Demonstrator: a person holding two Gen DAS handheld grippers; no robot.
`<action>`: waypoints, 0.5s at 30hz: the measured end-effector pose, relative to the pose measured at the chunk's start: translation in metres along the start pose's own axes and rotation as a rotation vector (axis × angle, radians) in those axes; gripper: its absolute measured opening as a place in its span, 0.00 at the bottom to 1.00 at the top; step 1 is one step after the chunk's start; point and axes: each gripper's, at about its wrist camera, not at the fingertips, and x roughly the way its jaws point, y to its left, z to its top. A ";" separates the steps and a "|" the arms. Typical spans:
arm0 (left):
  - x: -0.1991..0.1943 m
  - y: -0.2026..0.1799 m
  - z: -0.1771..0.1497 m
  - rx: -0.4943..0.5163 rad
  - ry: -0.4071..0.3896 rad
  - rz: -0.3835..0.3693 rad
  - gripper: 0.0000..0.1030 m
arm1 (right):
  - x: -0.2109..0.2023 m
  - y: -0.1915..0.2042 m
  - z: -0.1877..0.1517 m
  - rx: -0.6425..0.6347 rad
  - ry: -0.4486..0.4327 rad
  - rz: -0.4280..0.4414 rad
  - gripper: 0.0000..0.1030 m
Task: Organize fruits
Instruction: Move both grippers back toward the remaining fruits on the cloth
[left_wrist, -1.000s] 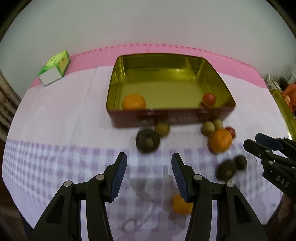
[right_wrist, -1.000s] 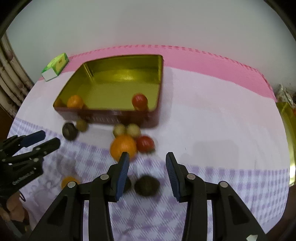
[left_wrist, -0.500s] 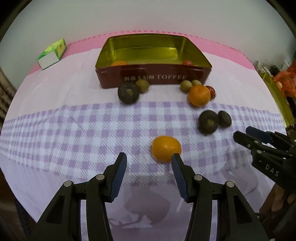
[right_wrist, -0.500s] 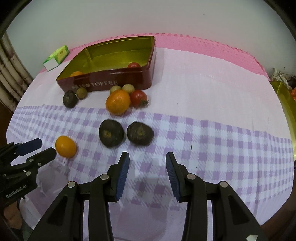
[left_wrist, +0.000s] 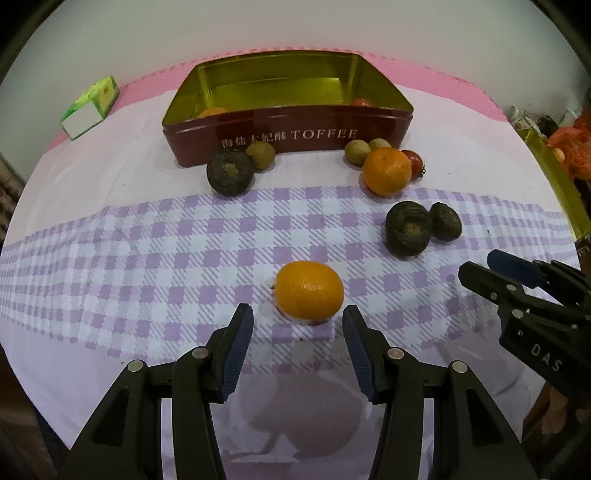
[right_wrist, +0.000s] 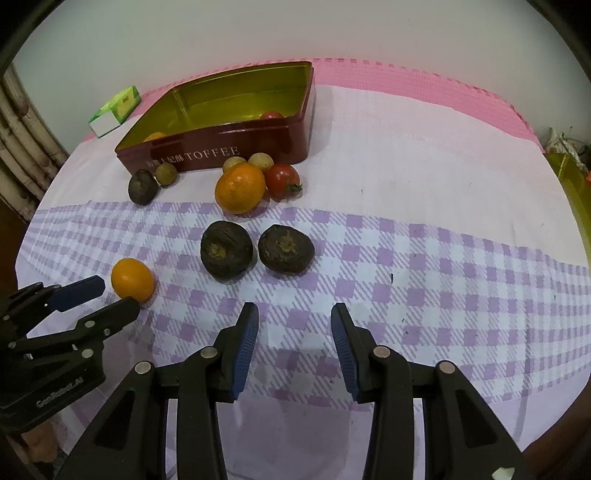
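Both sets of tongs are spread with nothing pinched. The left gripper (left_wrist: 297, 341) sits just short of the small smooth orange fruit (left_wrist: 309, 290) on the purple checked cloth (left_wrist: 147, 258). The right gripper (right_wrist: 294, 339) hovers near two dark wrinkly round fruits (right_wrist: 226, 249), while the dark red TOFFEE tin with a gold inside (left_wrist: 288, 136) sits further back.

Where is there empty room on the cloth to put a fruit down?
Bare cloth lies right of the two dark fruits and the tomato, out to the table's right edge. More lies left of the yellow-orange fruit. It is crowded along the front of the toffee tin.
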 end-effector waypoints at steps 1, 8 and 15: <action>0.002 0.000 0.001 -0.001 0.001 0.002 0.50 | 0.002 0.000 0.000 -0.001 0.004 0.001 0.38; 0.015 -0.001 0.011 0.001 -0.010 0.025 0.50 | 0.011 -0.001 0.000 -0.002 0.024 0.000 0.38; 0.020 0.005 0.009 -0.012 -0.010 0.014 0.50 | 0.016 -0.001 0.005 -0.003 0.014 -0.016 0.37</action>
